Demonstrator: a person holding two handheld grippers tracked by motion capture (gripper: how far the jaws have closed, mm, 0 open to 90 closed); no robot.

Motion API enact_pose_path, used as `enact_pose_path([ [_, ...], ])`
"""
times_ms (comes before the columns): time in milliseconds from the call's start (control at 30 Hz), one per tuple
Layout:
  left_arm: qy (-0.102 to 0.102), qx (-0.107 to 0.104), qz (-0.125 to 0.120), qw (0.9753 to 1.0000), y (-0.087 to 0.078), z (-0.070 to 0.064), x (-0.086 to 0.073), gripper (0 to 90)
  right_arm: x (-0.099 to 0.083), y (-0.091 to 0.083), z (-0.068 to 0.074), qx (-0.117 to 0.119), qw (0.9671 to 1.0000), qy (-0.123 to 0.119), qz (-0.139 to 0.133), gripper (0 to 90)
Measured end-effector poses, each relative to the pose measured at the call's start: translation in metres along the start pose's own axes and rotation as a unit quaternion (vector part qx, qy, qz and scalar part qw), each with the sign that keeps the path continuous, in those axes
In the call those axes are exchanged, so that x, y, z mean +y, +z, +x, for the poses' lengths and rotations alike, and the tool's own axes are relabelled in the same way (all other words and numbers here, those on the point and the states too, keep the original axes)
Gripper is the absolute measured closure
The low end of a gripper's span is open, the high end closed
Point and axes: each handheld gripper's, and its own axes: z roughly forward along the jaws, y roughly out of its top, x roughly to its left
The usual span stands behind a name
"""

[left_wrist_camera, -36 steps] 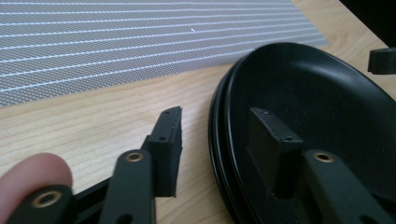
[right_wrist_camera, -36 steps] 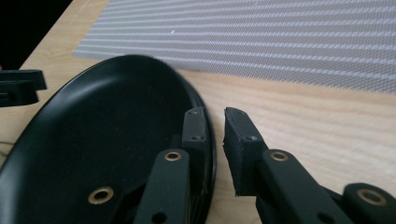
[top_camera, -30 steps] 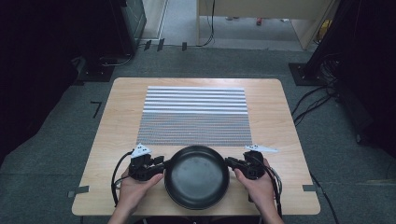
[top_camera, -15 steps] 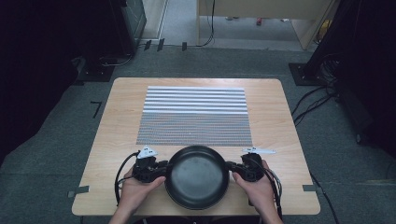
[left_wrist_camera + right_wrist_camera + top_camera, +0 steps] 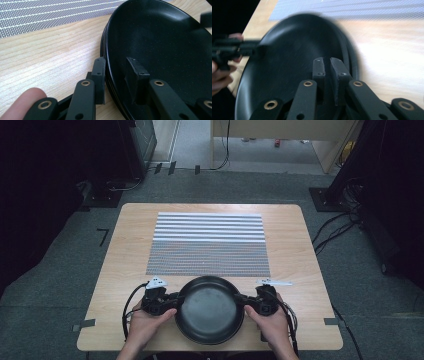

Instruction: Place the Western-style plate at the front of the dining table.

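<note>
The black pan (image 5: 210, 309) sits at the near edge of the wooden table (image 5: 120, 255), just in front of the grey striped mat (image 5: 209, 244), held at its two opposite sides between the person's hands. The left gripper (image 5: 167, 301) straddles the pan's left rim, one jaw inside the bowl and one outside against the wall, though a gap shows between the jaws in the left gripper view, so whether it is clenched cannot be told. The right gripper (image 5: 247, 300) is clamped tight on the pan's right rim, its jaws nearly together.
</note>
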Motion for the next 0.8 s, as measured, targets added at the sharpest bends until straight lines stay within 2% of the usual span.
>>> enact_pose_path([
  [33,0.001,0.000,0.000,1.0000,0.000,0.000,0.000,70.1,0.003,-0.007,-0.006,-0.013,0.9999,0.005,-0.009,83.0],
  [133,0.001,0.000,0.001,1.0000,0.000,0.000,0.000,70.1,0.005,-0.009,-0.011,-0.018,0.9998,0.011,-0.004,82.9],
  [167,0.001,0.000,0.002,1.0000,0.000,0.000,0.000,70.2,0.005,-0.008,-0.014,-0.015,0.9997,0.012,0.016,82.1],
  [200,0.001,0.000,0.002,1.0000,0.000,0.000,0.000,70.2,0.005,-0.008,-0.014,-0.015,0.9997,0.012,0.016,82.1],
  [267,0.003,0.000,0.004,1.0000,-0.001,0.000,0.001,70.3,0.005,-0.006,-0.016,-0.005,0.9992,0.012,0.038,81.1],
  [600,0.006,-0.019,0.021,0.9996,-0.003,0.004,0.001,69.3,0.006,-0.006,-0.017,0.022,0.9968,0.021,0.074,81.3],
  [800,-0.001,-0.021,0.022,0.9995,-0.002,0.004,0.000,67.8,0.003,-0.004,-0.015,0.011,0.9974,0.030,0.065,83.0],
])
